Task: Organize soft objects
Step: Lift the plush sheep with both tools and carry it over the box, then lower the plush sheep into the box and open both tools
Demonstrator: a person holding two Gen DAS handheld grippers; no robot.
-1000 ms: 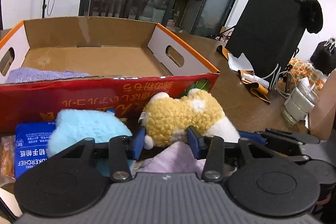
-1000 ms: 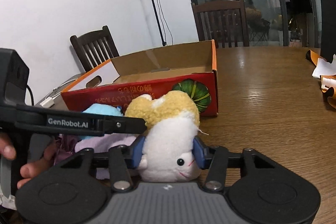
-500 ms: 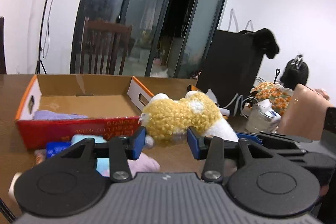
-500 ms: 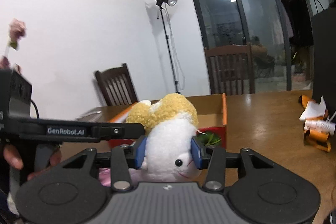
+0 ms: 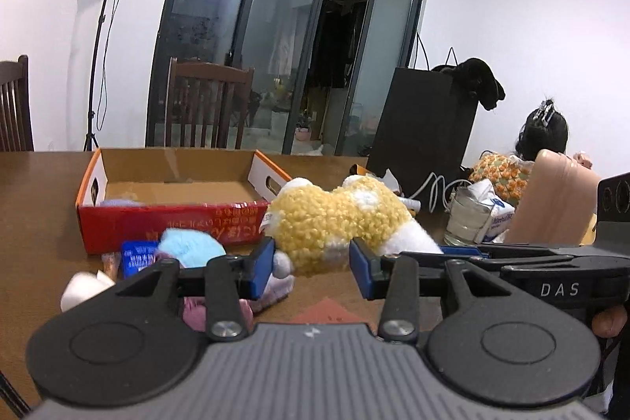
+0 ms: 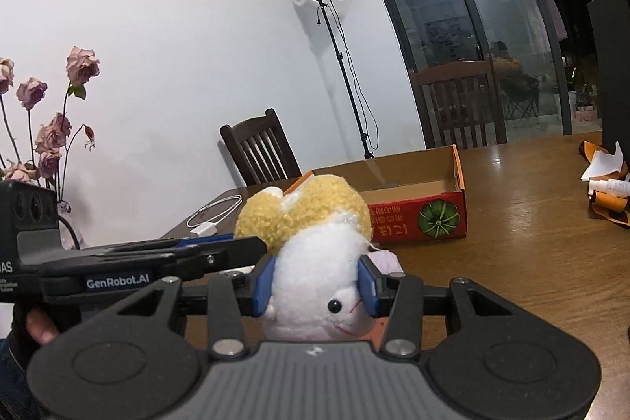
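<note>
- The bench (image 5: 47, 180) carries a red cardboard box (image 5: 177, 223), open-topped, lying at about 11 o'clock from the left tongs (image 5: 311, 262) and at about 1 o'clock from the right tongs (image 6: 315, 286).
- The box is nearly bare inside; only a pale lilac cloth (image 5: 118, 201) shows at its left end, so there looks to be ample room for more.
- The plush toy (image 5: 334, 223), yellow-fleeced with a white face, hangs above the bench, clear of it, gripped at both ends.
- Its long axis runs from one pair of tongs to the other: the left tongs pinch the yellow fleece end, the right tongs pinch the white head (image 6: 315, 294), with the pads pressed into the plush on both sides.
- Both pairs stand narrow, each closed on the toy; neither is empty.
- The box's near red wall lies between the toy and the open floor of the box, so the carry likely must clear that rim. The left tongs appear the nearer to it.
- A light-blue fluffy item (image 5: 193, 248) and a pink soft piece (image 5: 275, 288) lie on the bench just before the box, not yet put away.
</note>
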